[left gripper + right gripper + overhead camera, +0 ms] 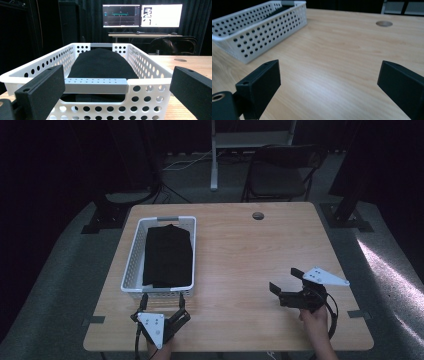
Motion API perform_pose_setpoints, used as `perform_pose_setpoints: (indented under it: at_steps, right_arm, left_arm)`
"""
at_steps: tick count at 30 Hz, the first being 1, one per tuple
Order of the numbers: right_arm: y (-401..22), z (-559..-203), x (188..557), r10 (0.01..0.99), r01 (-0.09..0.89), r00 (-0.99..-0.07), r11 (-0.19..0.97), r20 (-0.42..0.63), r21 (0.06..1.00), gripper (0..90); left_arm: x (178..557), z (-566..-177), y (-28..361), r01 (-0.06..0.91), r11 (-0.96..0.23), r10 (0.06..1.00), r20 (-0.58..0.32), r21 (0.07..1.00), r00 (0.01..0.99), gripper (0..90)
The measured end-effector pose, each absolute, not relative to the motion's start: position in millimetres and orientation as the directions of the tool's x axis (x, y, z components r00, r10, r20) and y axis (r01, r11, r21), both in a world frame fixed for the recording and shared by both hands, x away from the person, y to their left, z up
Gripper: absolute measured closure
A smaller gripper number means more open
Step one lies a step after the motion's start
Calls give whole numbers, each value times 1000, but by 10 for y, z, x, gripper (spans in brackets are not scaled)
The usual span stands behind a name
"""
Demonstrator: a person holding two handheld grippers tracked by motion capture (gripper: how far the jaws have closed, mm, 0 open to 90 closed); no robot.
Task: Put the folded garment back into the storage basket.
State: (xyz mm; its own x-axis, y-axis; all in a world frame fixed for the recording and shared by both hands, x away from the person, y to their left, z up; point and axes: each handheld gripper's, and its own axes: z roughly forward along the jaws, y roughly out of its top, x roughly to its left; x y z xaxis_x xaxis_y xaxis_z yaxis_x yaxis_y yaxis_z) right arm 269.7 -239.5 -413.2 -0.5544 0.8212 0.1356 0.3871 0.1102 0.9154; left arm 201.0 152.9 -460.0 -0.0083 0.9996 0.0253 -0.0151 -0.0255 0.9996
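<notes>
The wooden desk (240, 255) carries a white perforated basket (131, 265) at its left side, and a folded black cloth (168, 256) lies flat inside it. The left claw (161, 306) sits just before the basket's near end wall, jaws spread wide and empty, facing the grey handle (96, 85). The right claw (286, 280) hovers over bare wood, well apart from the basket, jaws wide and empty.

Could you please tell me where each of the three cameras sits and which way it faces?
High view: above the person's side, looking forward and down on the table; both hands and grippers show.
Left gripper view: rides the left gripper, facing the white basket holding black cloth.
Right gripper view: rides the right gripper, facing bare tabletop.
All share the basket.
</notes>
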Motion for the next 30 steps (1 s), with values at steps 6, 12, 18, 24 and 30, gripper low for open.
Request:
perform_pose_setpoints:
  at_steps: [6,12,18,24,30]
  right_arm:
    - [-2496,-4247,2595,849,403,-510,96,137,910,42]
    - [-2594,-4309,2469,871,393,-468,54,148,918,42]
    - [-2643,-4395,2373,912,374,-398,63,99,925,42]
    - [-2681,-4445,2370,920,368,-377,44,106,929,42]
    - [-2626,-4477,2402,913,371,-398,71,89,926,42]
  left_arm:
    - [2010,-4600,1529,-15,-25,1000,25,1000,-8,8]
    - [2010,-4600,1529,-15,-25,1000,25,1000,-8,8]
    - [2008,-4601,1530,-16,-25,1000,25,1000,-6,7]
    - [2009,-4601,1530,-16,-25,1000,25,1000,-6,8]
    - [2009,-4600,1530,-16,-25,1000,25,1000,-6,8]
